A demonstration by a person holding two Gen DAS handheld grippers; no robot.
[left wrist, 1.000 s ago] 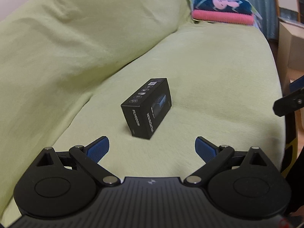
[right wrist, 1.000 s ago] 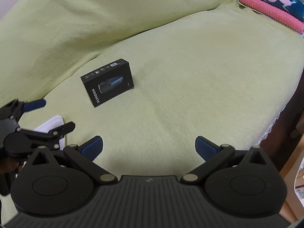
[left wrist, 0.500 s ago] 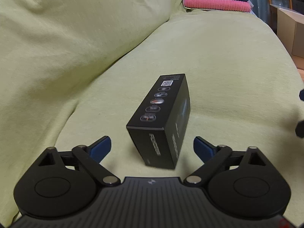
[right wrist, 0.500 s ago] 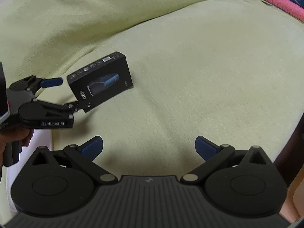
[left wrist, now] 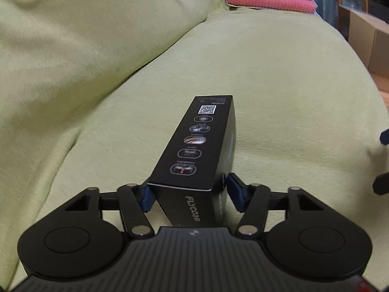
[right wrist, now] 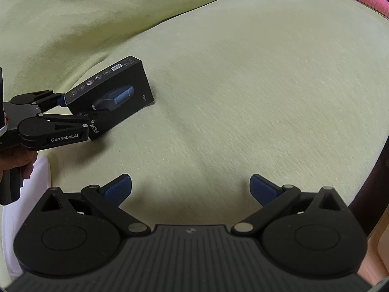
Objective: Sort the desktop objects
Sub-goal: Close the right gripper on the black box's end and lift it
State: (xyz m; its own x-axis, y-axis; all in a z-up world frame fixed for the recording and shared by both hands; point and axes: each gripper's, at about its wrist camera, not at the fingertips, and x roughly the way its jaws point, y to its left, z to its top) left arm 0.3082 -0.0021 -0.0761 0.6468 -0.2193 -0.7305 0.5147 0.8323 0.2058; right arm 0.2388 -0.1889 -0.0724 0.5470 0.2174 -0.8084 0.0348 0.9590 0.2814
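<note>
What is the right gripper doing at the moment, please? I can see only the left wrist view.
Observer: The right gripper is open and holds nothing. It hovers over the green sofa seat, well apart from the black box.
Operator: Thank you. What is on the broad side of the box that I see only edge-on?
Observer: A picture of a blue-grey device is printed on it.
Operator: Is anything lying below the left gripper?
Observer: Yes, a white object lies at the seat's edge, under the hand that holds the left gripper.
</note>
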